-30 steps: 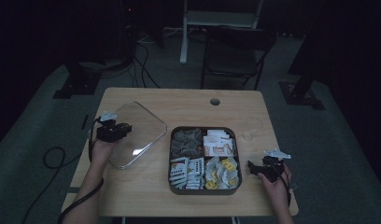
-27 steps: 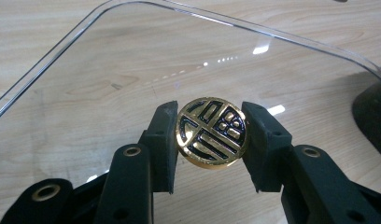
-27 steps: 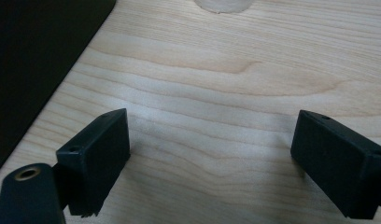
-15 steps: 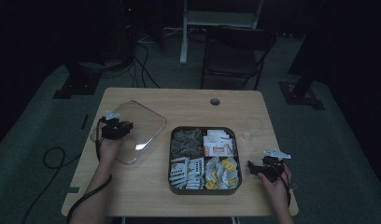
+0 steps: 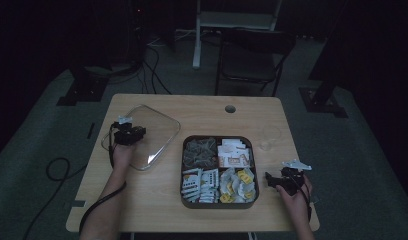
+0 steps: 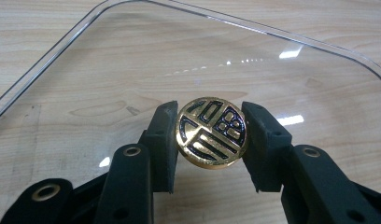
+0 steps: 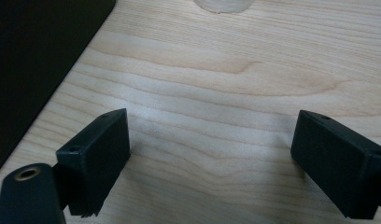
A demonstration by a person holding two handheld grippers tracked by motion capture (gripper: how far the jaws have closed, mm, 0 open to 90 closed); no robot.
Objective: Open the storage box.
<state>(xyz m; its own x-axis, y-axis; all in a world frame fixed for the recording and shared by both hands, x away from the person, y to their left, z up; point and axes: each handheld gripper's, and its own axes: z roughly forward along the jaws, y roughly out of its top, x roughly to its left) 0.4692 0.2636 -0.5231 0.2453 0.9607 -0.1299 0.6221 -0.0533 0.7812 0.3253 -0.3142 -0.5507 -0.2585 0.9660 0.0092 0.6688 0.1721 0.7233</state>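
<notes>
Left gripper view: left tool is clamped on the lid's gold knob, lid lying left of the snack tray; right tool hangs open beside the tray.

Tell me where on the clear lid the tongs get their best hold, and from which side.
Grip the clear lid by its round gold knob, coming from above with one jaw on each side of it. The lid is a wide, flat, smooth pane whose rim lies low on the table, so the raised knob is probably the only firm purchase. The left tongs are shut on the knob exactly this way.
</notes>
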